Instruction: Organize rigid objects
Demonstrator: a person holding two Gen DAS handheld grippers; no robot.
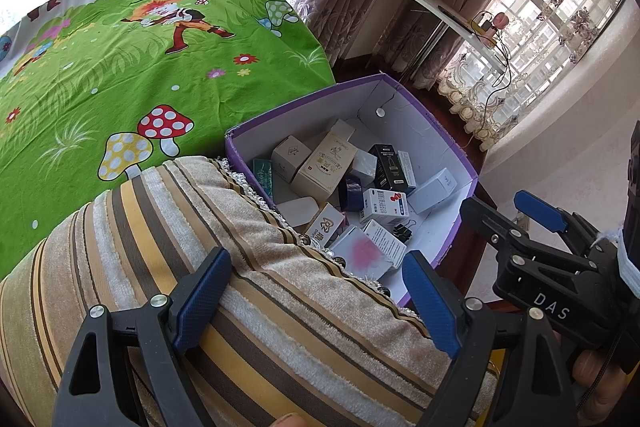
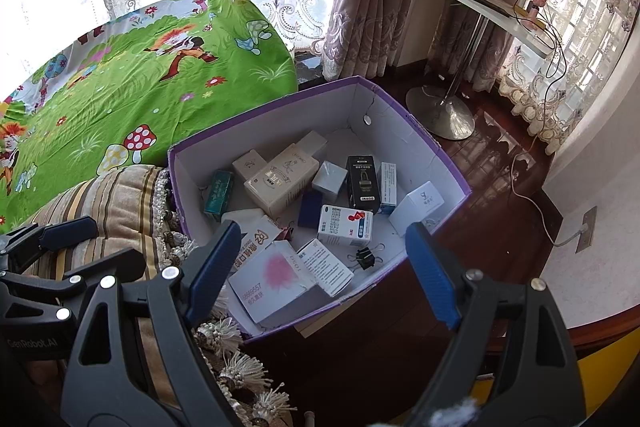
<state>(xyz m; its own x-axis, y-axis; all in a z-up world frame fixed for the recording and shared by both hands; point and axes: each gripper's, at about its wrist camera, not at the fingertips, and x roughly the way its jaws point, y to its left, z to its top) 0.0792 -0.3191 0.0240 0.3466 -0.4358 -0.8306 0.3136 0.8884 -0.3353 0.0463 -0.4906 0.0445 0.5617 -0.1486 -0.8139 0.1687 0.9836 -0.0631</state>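
Observation:
A purple cardboard box with white inner walls holds several small cartons. Among them are a beige carton, a black carton, a white pin box and a black binder clip. My left gripper hangs open over a striped cushion, left of the box, with nothing between its pads. My right gripper stands open above the box's near end, also holding nothing.
The striped cushion with a tasselled fringe presses against the box's left side. A green cartoon sheet covers the bed beyond. A white shelf on a metal stand, curtains and a trailing cable lie to the right over dark wood floor.

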